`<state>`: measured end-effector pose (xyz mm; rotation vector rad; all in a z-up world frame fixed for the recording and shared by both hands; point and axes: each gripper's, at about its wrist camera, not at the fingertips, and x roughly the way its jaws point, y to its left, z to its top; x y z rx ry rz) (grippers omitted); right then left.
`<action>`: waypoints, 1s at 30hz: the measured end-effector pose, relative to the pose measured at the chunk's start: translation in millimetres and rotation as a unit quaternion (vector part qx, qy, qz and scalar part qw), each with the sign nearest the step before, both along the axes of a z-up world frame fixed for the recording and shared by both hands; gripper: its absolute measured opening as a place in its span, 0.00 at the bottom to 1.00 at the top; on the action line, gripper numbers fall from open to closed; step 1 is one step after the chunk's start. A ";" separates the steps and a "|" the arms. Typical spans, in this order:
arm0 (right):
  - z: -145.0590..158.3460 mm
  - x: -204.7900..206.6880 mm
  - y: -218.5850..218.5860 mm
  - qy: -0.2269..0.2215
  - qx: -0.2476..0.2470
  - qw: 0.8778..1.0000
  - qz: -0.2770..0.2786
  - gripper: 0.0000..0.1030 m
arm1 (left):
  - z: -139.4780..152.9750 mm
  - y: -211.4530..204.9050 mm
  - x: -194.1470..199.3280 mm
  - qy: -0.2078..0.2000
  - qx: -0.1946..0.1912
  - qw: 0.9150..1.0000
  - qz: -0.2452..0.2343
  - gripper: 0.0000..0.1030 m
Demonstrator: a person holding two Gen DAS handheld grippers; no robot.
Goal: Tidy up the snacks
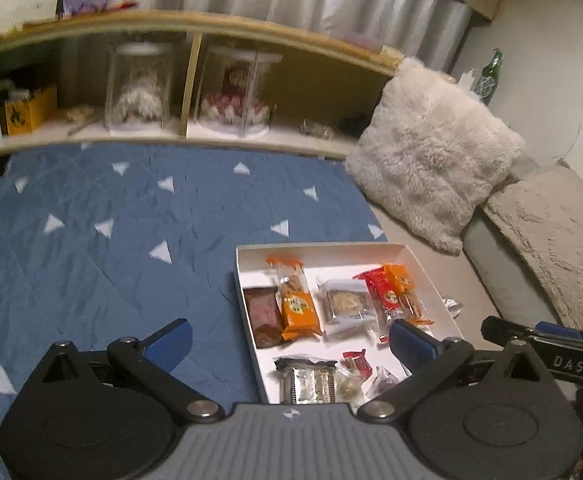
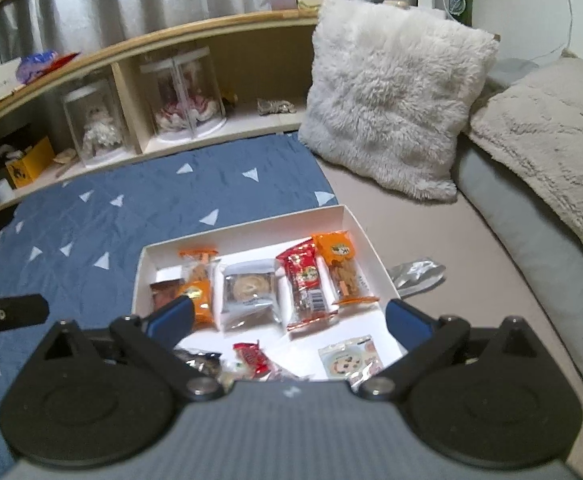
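Left hand-held gripper (image 1: pixel 289 342), right hand-held gripper (image 2: pixel 289 320): spread wide, empty | glossy wrappers (crinkled) in flat white box (image 2: pixel 247 226)

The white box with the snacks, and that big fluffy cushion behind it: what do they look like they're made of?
The white box looks like thin matte cardboard: flat, sharply folded walls with no gloss, though coated card is possible. The fluffy cushion looks like long-pile faux fur or plush, off-white, its shaggy fibres lying in tufts. The snack wrappers inside, such as the red packet, look like glossy plastic film with crimped ends.
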<state>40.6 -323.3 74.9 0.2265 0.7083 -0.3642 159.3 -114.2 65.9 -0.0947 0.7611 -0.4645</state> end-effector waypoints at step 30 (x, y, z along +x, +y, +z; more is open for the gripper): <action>-10.6 -133.9 65.5 -0.074 -0.038 0.996 0.029 1.00 | -30.4 45.7 -106.9 -0.087 0.035 0.996 0.002 1.00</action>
